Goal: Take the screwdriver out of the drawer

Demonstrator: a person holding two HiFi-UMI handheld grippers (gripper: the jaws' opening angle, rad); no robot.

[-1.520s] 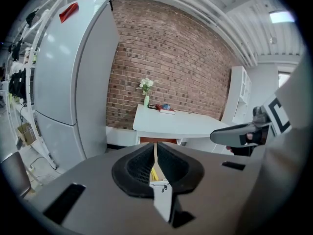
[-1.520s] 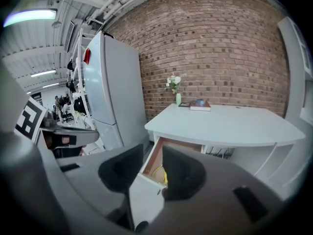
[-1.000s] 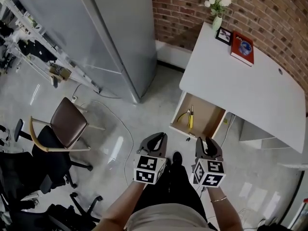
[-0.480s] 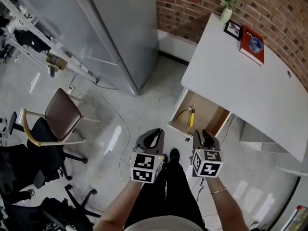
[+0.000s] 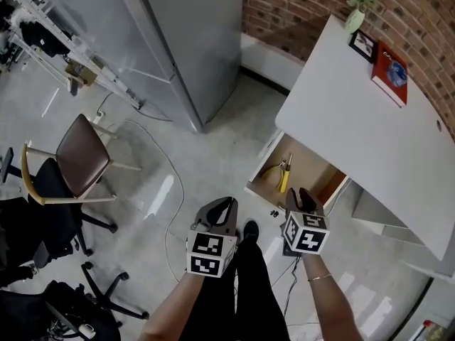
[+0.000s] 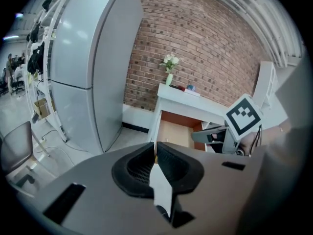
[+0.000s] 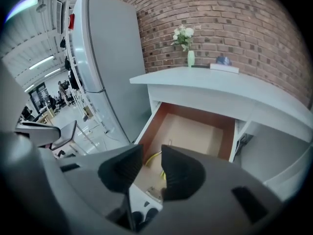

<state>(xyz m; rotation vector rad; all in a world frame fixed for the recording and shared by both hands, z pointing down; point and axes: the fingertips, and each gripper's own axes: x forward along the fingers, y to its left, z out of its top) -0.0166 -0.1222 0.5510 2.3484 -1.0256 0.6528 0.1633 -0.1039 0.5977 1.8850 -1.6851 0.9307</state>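
plywood-brown, box-shaped drawer [image 5: 313, 170] is seen pulled out under the smooth white surface [image 5: 355, 119], right of centre. a slim yellow-handled screwdriver [image 5: 284, 180] is laid inside near the front edge. the ribbed black jaws of the right gripper [image 5: 304, 193] are held apart and empty, just below the drawer; those of the left gripper [image 5: 229, 203] are pressed together. against the earlier frame, the right gripper is found nearer the drawer.
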